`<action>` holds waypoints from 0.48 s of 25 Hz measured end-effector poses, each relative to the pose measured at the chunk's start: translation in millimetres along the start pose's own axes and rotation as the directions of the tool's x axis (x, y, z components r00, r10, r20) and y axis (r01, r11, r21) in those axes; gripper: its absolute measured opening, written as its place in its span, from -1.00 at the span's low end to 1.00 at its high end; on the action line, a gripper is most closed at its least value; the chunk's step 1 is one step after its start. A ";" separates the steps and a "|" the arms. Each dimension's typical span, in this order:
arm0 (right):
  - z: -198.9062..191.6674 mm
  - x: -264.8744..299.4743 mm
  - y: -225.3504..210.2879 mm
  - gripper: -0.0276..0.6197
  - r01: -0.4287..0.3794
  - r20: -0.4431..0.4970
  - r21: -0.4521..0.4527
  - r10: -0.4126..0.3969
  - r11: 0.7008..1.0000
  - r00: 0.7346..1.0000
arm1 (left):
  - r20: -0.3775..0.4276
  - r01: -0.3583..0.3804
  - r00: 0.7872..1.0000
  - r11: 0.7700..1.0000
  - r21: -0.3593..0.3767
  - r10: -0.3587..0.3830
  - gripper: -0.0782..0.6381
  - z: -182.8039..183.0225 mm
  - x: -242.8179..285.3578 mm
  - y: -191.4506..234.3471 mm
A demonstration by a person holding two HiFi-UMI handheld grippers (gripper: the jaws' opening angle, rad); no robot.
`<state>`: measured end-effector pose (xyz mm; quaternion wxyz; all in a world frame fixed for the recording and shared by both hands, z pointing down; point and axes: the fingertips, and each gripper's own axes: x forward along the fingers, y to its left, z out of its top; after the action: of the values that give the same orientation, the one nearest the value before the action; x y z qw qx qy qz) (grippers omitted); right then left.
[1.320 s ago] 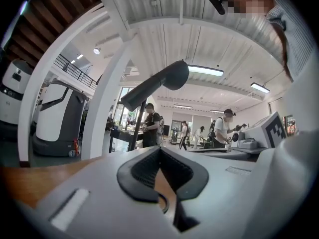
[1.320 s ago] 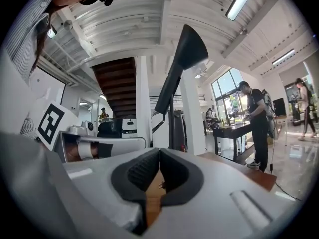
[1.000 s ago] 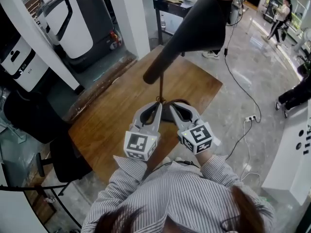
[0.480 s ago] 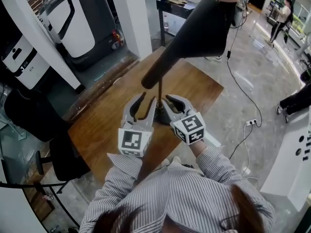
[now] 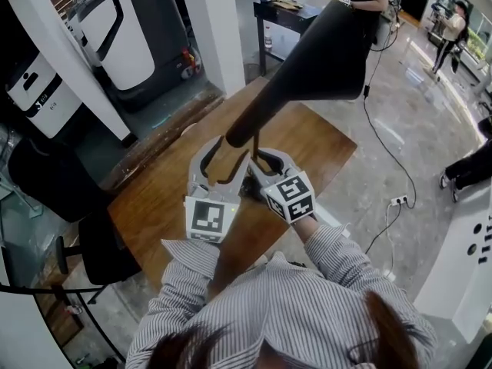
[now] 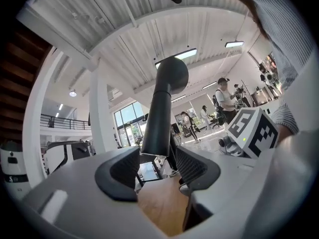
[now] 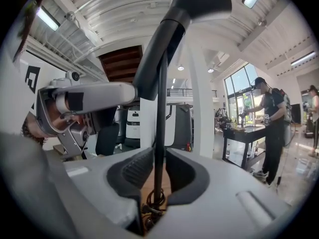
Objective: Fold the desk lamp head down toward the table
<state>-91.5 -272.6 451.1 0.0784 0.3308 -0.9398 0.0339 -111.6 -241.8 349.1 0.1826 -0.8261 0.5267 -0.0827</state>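
The black lamp [image 5: 270,104] stands on the wooden worktop [image 5: 161,191], toward its near edge. Its thin stem [image 5: 254,141] is upright, with the cord [image 7: 152,203] coiled at its foot. The cone-shaped head [image 5: 334,44] is raised, slanting up and away over the far right edge.

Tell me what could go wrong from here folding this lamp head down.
The left gripper has just opened its fingers, with the thick black lamp neck loose between them; the large black cone-shaped head could swing unchecked. The right gripper pinches only the thin dark stem, which might bend, or the lamp might tip on the brown wooden table.
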 end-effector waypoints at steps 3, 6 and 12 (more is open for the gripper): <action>-2.3 3.5 -0.1 -0.73 -0.006 -0.008 -0.002 0.006 1.000 1.000 | -0.024 0.017 1.000 0.998 0.065 -0.016 -0.17 -0.7 6.7 0.7; -2.0 3.9 -0.3 -0.73 -0.015 -0.002 0.009 0.015 1.000 1.000 | -0.045 0.029 0.999 0.993 0.113 -0.025 -0.17 -0.8 11.1 2.2; -3.6 3.4 0.7 -0.74 -0.025 0.001 0.012 0.025 1.000 1.000 | -0.081 0.052 0.996 0.981 0.189 -0.037 -0.18 -2.4 18.4 1.2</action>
<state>-94.0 -273.7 455.2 0.0758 0.3195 -0.9437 0.0404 -105.4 -259.3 349.8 0.2386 -0.8125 0.5044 -0.1685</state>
